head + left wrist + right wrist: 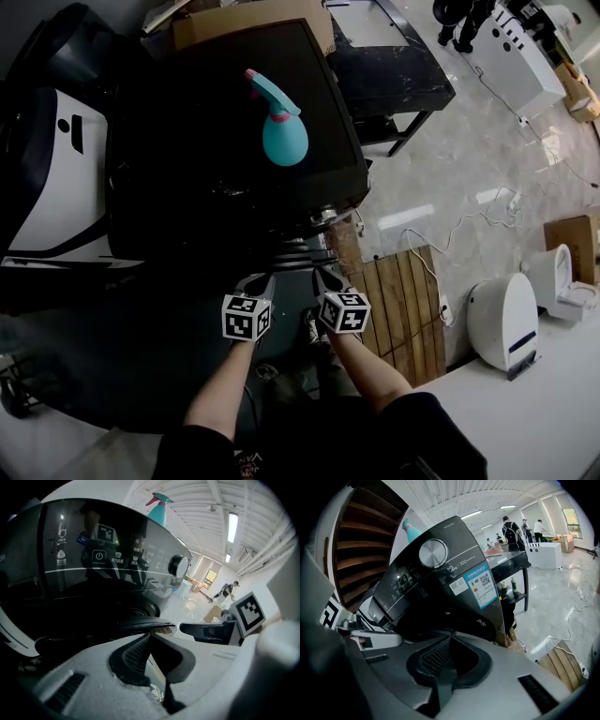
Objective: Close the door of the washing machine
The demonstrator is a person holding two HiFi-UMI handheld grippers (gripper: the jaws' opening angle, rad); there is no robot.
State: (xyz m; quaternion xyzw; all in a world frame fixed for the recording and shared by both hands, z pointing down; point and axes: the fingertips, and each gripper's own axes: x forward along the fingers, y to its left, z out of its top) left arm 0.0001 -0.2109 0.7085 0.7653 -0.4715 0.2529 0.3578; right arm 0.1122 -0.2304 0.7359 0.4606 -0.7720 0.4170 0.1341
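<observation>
A dark washing machine [216,159] stands straight ahead of the person, seen from above in the head view; a teal spray bottle [281,127] stands upright on its flat top. Both forearms reach toward the machine's front edge. The left gripper [261,279] and the right gripper [322,277] sit side by side, close together but apart, each with its marker cube facing up.

In the left gripper view the jaws are pressed together at the tips with nothing between them; just beyond them lies a dark curved rim [136,623] low on the machine's front. Whether that rim is the door cannot be told, for the front is in deep shadow. Above it runs the glossy control panel [103,557] with lit symbols and a round knob [178,566] at its right end.

In the right gripper view the jaws are likewise closed on nothing; they point at the machine's lower front corner, under a blue-and-white label [483,588].

A wooden pallet [403,300] lies on the pale floor [469,159] to the right of the machine; a white appliance [504,319] stands beyond it. A low dark table [394,75] is behind the machine, and people [509,529] stand far off in the hall.
</observation>
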